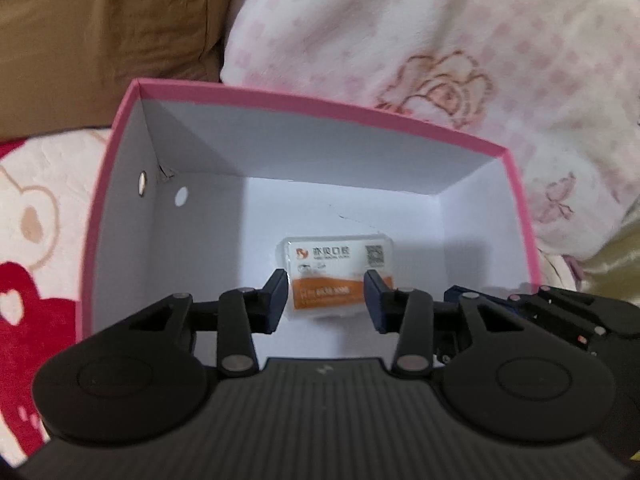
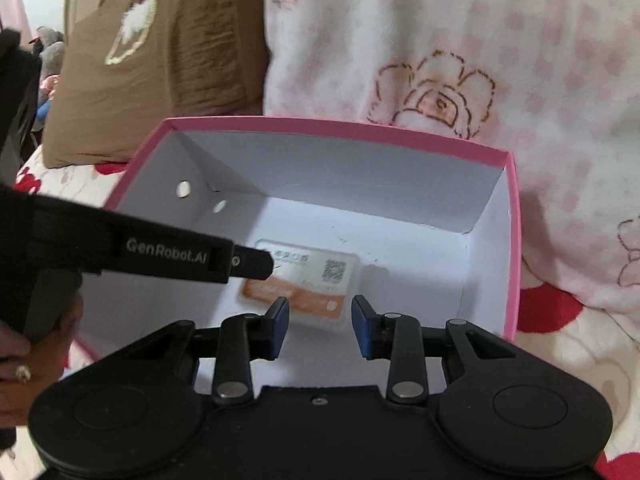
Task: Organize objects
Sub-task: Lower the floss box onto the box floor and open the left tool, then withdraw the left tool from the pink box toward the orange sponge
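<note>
A pink box (image 1: 320, 106) with a white inside stands open on the bed; it also shows in the right wrist view (image 2: 360, 126). A small clear packet with a white and orange label (image 1: 340, 268) lies flat on the box floor, also seen in the right wrist view (image 2: 316, 280). My left gripper (image 1: 327, 300) is open and empty above the box, its fingers either side of the packet and apart from it. My right gripper (image 2: 319, 326) is open and empty over the box's near side. The left gripper's body (image 2: 160, 252) crosses the right wrist view and hides the packet's left end.
A brown pillow (image 2: 160, 60) lies behind the box at the left. A pink-and-white floral blanket (image 2: 440, 60) is bunched behind and to the right. The bed sheet with red cartoon prints (image 1: 36, 240) surrounds the box. The right gripper's body (image 1: 560, 308) shows at the box's right.
</note>
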`<state>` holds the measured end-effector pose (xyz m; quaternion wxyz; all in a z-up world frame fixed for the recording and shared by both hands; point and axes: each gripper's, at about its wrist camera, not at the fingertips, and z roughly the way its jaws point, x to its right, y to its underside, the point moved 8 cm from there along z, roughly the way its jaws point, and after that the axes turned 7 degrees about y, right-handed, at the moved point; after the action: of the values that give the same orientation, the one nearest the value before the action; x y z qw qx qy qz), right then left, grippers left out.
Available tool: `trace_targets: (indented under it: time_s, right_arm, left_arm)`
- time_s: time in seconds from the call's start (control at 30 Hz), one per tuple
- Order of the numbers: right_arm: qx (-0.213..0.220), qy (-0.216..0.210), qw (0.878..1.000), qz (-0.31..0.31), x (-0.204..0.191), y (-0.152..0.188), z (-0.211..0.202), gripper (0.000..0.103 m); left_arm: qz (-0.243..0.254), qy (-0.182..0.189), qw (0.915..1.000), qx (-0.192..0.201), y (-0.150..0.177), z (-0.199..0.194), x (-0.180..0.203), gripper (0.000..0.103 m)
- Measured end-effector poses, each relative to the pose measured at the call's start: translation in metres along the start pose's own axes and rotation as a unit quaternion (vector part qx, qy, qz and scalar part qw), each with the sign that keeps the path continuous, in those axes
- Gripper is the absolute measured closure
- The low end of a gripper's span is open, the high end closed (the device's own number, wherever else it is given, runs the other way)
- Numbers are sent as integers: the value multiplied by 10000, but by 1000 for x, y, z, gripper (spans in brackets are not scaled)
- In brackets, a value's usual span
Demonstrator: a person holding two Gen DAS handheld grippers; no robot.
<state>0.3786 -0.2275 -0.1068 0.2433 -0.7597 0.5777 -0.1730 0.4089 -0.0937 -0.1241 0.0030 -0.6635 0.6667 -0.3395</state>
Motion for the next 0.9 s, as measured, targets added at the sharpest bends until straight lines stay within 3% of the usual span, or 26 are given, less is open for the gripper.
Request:
trace_targets:
  time_s: [0.17, 0.53, 0.63, 0.7, 0.83, 0.9]
  right_arm:
    - [-13, 69, 10000, -37, -7, 8, -25, 63]
    - [5, 193, 9998, -53, -17, 30, -87, 56]
    - [58, 174, 9998, -53, -22, 33, -103, 41]
    - [115, 219, 9996, -99, -26, 36, -115, 17]
    - [261, 343, 9986, -304, -35, 40, -136, 12]
    - [283, 402, 9982, -349, -38, 43, -144, 9]
  left_arm:
    - [258, -207, 9995, -19, 9, -24, 11, 58]
    - [534, -282, 9978, -272, 44, -80, 35, 45]
    - [691, -302, 9969, -242, 51, -99, 45, 37]
    - [792, -288, 9961, -246, 56, -111, 51, 27]
    - [962, -312, 9947, -171, 64, -133, 59, 16]
    - [1021, -280, 9943, -147, 69, -143, 61, 4]
